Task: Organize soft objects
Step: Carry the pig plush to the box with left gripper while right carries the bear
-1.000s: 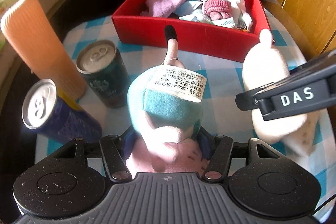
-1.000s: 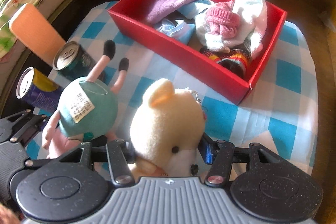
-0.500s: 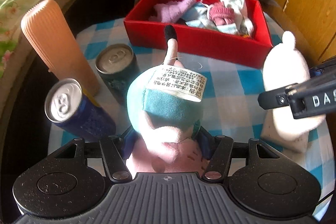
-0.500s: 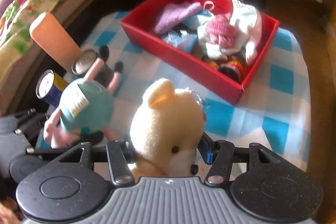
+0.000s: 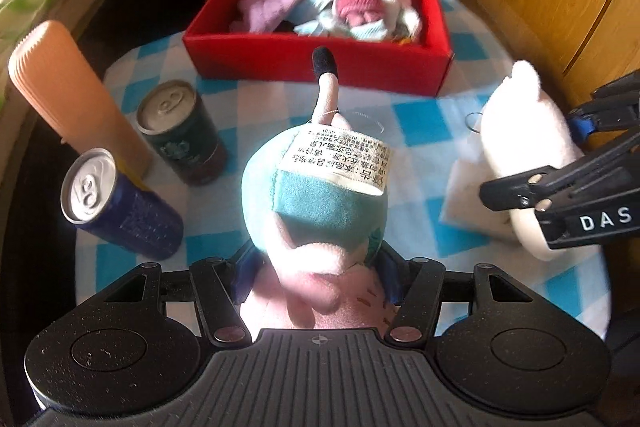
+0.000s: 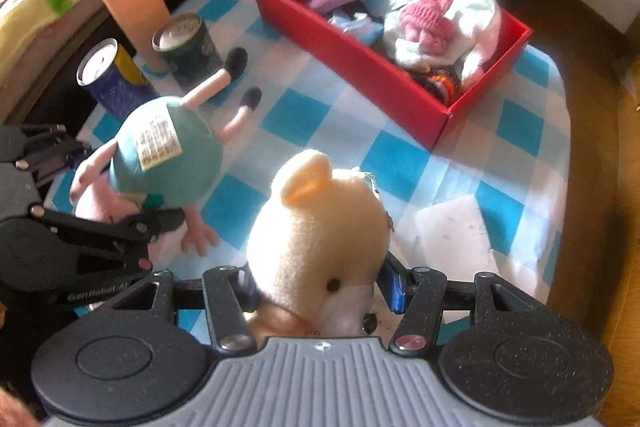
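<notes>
Above the checked surface, my left gripper has its fingers clamped on the pink-and-teal plush, while my right gripper grips the cream bear; the red box of soft things lies beyond, well apart.

Box sat upper centre on the cloth, clothes inside. Two cans and a ribbed tube stood at left. My pig toy was centre, bear toy right.
</notes>
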The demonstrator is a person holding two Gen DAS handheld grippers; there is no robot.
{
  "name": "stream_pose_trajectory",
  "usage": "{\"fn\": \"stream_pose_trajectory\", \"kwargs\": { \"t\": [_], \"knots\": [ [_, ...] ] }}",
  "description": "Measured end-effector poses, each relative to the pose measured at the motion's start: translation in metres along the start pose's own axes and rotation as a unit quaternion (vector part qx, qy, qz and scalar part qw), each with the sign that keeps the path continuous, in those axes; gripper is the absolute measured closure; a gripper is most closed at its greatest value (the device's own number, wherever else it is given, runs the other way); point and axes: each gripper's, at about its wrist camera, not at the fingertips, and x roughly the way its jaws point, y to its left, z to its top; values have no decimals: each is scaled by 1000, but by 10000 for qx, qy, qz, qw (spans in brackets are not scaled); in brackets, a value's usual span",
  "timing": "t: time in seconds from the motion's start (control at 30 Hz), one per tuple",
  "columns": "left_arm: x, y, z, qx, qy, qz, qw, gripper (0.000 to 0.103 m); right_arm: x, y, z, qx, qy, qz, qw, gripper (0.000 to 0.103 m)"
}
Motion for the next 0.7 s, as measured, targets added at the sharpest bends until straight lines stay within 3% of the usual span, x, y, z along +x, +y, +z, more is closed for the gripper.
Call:
{"fn": "stream_pose_trajectory", "kwargs": {
  "t": [0.37, 0.7],
  "knots": [
    [-42, -14, 44, 290, -514, 210, 9980, 43, -42, -9, 23, 41, -481, -186, 9987, 70],
    [-54, -17, 80, 390, -742, 383, 9957, 43, -58, -11, 46, 12, -748, -261, 9969, 70]
  ]
}}
